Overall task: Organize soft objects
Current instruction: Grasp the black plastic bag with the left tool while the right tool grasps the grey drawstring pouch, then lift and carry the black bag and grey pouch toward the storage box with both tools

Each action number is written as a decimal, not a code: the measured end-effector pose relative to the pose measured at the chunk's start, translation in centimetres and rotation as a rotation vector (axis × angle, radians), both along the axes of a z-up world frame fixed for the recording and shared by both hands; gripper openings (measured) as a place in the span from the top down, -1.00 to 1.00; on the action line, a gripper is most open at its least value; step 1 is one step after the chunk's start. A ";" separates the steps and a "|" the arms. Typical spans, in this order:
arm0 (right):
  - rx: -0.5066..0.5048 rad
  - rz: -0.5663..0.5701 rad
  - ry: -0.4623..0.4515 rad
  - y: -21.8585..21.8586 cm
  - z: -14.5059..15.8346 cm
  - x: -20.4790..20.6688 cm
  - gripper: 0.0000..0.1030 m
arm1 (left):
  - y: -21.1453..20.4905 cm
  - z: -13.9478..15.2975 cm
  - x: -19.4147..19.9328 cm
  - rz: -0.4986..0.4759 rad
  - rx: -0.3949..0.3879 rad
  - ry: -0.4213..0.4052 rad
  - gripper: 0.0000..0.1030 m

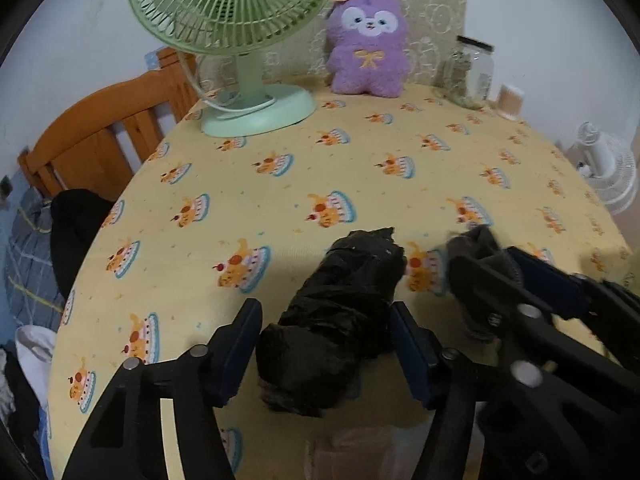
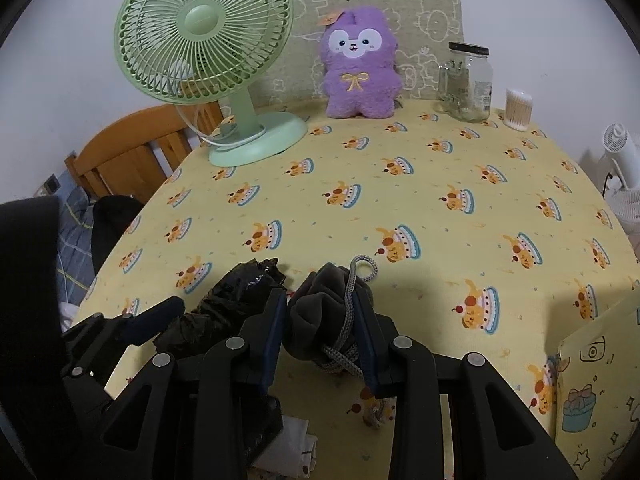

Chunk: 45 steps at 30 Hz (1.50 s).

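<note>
A crumpled black plastic bag roll (image 1: 340,320) lies on the yellow cake-print tablecloth (image 1: 280,200) near the front edge. My left gripper (image 1: 324,332) is open, its jaws either side of the roll, not clearly pressing it. My right gripper (image 2: 322,320) is shut on a dark grey cloth pouch (image 2: 320,312) with a grey drawstring cord (image 2: 352,300); it also shows in the left wrist view (image 1: 480,256). The black roll (image 2: 232,300) lies just left of the pouch. A purple plush toy (image 2: 360,80) sits upright at the back.
A green desk fan (image 2: 208,52) stands back left. A glass jar (image 2: 468,80) and a cotton-swab tub (image 2: 518,108) stand back right. A printed paper bag (image 2: 592,380) is at the right front. A wooden bed frame (image 1: 100,128) and bedding lie to the left.
</note>
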State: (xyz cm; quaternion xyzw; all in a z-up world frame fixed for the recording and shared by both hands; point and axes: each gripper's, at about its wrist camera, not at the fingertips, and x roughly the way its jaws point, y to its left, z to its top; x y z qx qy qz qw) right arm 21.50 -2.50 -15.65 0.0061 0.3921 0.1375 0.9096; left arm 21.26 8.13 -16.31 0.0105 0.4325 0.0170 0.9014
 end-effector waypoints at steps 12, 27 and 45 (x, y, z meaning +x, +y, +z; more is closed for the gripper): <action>-0.037 -0.044 0.030 0.0 -1.1 0.6 -0.50 | -0.2 -0.1 -1.1 -0.001 0.040 -0.005 0.14; -0.065 -0.007 0.012 -0.9 0.2 -1.4 0.29 | -2.3 2.4 -4.3 -0.048 0.031 -0.062 0.16; -0.082 -0.015 -0.084 -3.3 4.6 -7.9 0.30 | -4.2 6.0 -10.2 -0.028 0.061 -0.166 0.16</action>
